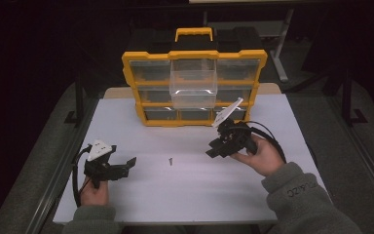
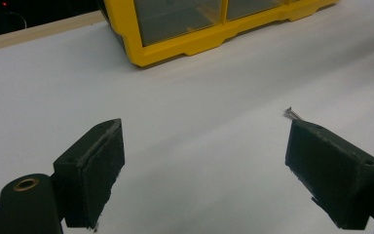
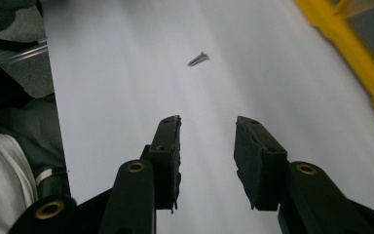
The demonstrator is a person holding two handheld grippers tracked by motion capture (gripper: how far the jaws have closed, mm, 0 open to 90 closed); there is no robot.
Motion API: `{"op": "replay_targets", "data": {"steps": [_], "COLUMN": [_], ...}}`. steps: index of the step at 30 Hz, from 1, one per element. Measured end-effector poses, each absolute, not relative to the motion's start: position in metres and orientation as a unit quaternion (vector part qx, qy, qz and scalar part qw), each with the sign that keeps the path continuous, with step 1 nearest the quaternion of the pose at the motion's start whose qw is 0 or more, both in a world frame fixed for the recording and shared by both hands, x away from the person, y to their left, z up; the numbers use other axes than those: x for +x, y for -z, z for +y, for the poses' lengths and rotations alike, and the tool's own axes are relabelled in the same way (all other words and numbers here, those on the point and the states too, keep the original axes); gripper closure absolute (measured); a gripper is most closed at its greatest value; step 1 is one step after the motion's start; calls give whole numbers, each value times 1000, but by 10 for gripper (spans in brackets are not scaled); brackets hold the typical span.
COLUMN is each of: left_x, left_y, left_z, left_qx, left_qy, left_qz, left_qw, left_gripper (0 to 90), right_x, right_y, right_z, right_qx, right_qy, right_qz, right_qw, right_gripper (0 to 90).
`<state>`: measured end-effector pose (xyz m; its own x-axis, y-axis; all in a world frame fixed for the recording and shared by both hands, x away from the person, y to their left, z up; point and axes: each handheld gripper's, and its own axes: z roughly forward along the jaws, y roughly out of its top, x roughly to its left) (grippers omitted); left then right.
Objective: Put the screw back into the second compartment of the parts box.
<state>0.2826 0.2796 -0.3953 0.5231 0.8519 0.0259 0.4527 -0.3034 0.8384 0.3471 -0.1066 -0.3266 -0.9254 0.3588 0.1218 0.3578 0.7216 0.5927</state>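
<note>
Screw (image 1: 170, 161) on bare table (image 1: 185, 195), between my grippers.
Organizer (image 1: 193, 87) behind, one drawer (image 1: 193, 88) protruding; left gripper (image 2: 204, 165) wide open, right gripper (image 3: 207, 146) part-open, both empty.

high view: fixed above the near edge, facing forward and down over the whole white table (image 1: 185, 185) to the yellow organizer (image 1: 195, 87) at the far side. left claw view: low, close over the table, looking toward the organizer's bottom corner (image 2: 141, 53). right claw view: higher, tilted down, close. shared by all three: the small screw (image 1: 170, 161) (image 2: 292, 114) (image 3: 198, 59) on the table.
</note>
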Motion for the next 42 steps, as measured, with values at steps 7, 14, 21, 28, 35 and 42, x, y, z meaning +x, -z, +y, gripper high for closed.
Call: {"op": "replay_targets", "data": {"steps": [7, 14, 21, 28, 35, 42], "left_x": [283, 282, 282, 282, 282, 282], "left_y": [396, 395, 395, 395, 394, 394], "left_z": [279, 279, 279, 279, 279, 279], "left_qx": [769, 770, 770, 770, 769, 773], "left_qy": [-241, -240, -239, -240, -240, -241], "left_qz": [425, 426, 426, 424, 425, 421], "left_qw": [412, 411, 411, 412, 413, 408], "left_gripper": [138, 139, 139, 138, 138, 138], "right_x": [348, 354, 364, 373, 383, 387], "right_y": [355, 381, 398, 411, 422, 427], "right_z": [-83, -52, -26, -8, 9, 22], "right_qx": [192, 183, 172, 186, 202, 215], "right_qy": [-305, -286, -290, -276, -270, -262], "right_qz": [933, 940, 941, 942, 940, 940], "right_qw": [-13, -19, -37, -42, -54, -42], "right_gripper": [615, 604, 623, 667, 704, 694]}}
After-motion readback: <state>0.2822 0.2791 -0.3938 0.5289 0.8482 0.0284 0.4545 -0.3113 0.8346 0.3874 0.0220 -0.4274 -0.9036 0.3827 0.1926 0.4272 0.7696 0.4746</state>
